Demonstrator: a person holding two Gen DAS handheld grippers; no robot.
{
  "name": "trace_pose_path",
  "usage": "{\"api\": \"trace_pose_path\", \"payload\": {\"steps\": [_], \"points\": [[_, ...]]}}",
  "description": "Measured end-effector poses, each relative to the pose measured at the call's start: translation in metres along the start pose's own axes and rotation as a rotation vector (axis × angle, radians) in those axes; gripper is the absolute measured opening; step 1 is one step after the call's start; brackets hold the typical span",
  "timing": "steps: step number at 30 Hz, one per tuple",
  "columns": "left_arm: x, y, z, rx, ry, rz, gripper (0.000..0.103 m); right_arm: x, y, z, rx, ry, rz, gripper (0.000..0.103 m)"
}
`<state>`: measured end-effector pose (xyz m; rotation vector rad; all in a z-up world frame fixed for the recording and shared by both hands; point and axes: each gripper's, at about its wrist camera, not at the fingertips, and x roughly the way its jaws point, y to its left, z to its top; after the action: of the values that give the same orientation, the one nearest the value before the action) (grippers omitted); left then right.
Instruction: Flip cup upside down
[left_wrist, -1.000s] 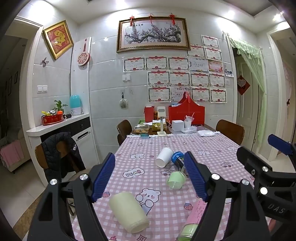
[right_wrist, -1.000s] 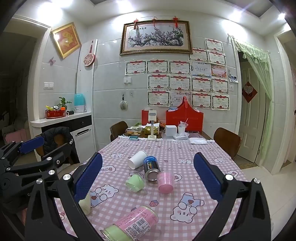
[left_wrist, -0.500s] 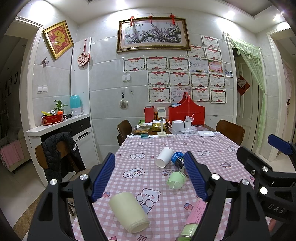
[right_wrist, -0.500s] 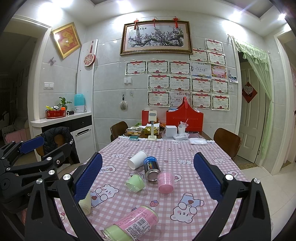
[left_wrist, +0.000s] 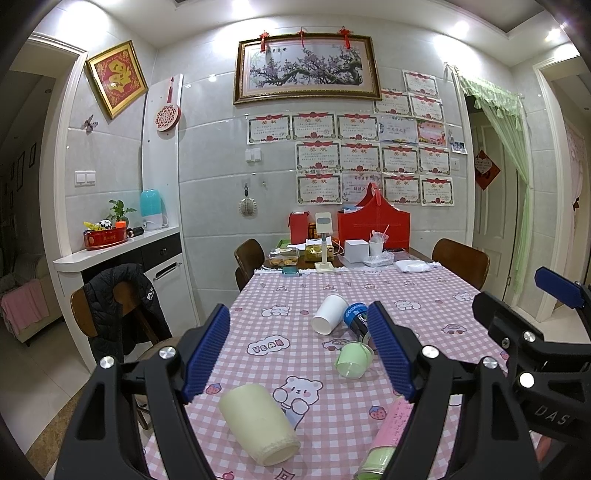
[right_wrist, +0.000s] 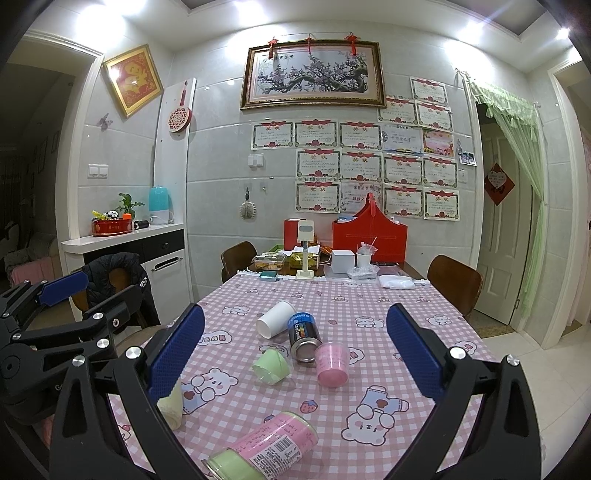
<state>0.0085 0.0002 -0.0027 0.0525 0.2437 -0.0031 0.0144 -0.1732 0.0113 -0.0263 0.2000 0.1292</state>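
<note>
Several cups lie on their sides on the pink checked tablecloth (left_wrist: 424, 295). A cream cup (left_wrist: 258, 422) lies nearest, between my left gripper's fingers in the left wrist view; it also shows in the right wrist view (right_wrist: 171, 406). A small green cup (left_wrist: 352, 359) (right_wrist: 271, 365), a white paper cup (left_wrist: 328, 314) (right_wrist: 275, 317) and a pink cup (right_wrist: 331, 363) lie near the middle. My left gripper (left_wrist: 297, 350) is open and empty above the table's near edge. My right gripper (right_wrist: 295, 354) is open and empty.
A dark can (right_wrist: 304, 338) lies between the white and pink cups. A pink labelled can (right_wrist: 264, 448) lies near the front edge. Boxes, a red bag (left_wrist: 373, 227) and food containers crowd the table's far end. Chairs stand at both sides; one (left_wrist: 114, 306) holds a black jacket.
</note>
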Motion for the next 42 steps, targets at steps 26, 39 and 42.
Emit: {"api": "trace_pose_path", "payload": {"steps": [26,39,42], "points": [[0.001,0.018,0.001,-0.001,0.031,0.020,0.076,0.016,0.015,-0.010,-0.011,0.022,0.021,0.095],[0.022,0.035,-0.019,-0.012,0.114,0.066,0.076,0.042,0.029,-0.018,-0.023,0.090,0.072,0.095],[0.034,0.046,-0.027,-0.033,0.166,0.079,0.076,0.052,0.038,-0.022,-0.032,0.113,0.092,0.095]]}}
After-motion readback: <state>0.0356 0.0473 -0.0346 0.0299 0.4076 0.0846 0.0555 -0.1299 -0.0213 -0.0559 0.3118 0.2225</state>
